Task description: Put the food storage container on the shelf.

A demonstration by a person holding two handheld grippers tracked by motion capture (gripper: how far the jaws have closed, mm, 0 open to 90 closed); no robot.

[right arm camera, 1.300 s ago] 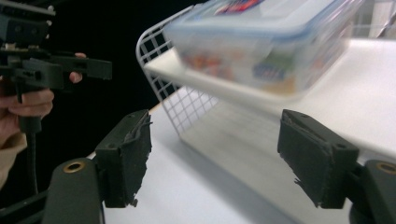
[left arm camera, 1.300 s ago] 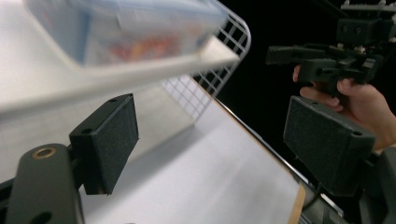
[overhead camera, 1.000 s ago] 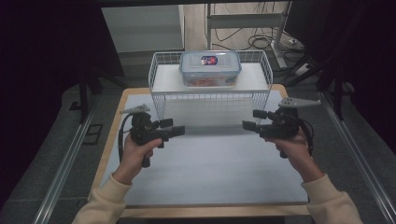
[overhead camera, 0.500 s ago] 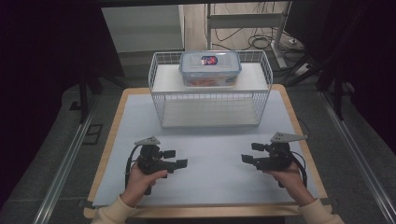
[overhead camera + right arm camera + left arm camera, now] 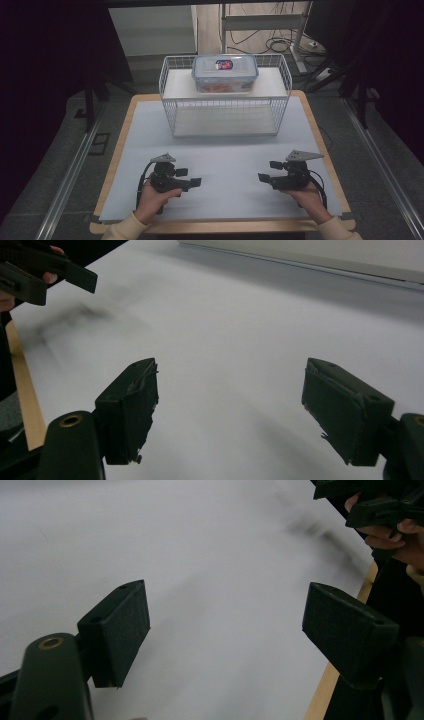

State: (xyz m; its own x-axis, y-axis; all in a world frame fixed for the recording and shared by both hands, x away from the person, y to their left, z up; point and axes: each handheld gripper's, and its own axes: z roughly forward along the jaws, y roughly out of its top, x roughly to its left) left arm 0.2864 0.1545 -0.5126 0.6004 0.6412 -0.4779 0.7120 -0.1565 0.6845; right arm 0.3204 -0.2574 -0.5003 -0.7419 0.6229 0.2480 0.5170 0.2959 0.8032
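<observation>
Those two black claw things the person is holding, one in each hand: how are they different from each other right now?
The left gripper points toward the table's middle from the left; the right gripper points back at it from the right, so they face each other. The left gripper's grey top plate is short, while the right gripper's is longer and more pointed. Both have jaws wide open, hold nothing, and sit low over the pale mat.

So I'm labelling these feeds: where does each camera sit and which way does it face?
High view: above the person's side, facing forward and down at the table, wire basket, both hands.
Left tool view: on that tool, looking between its open jaws across the sheet.
Right tool view: likewise, toward the basket's base.
Shared: each tool view catches the other hand.
</observation>
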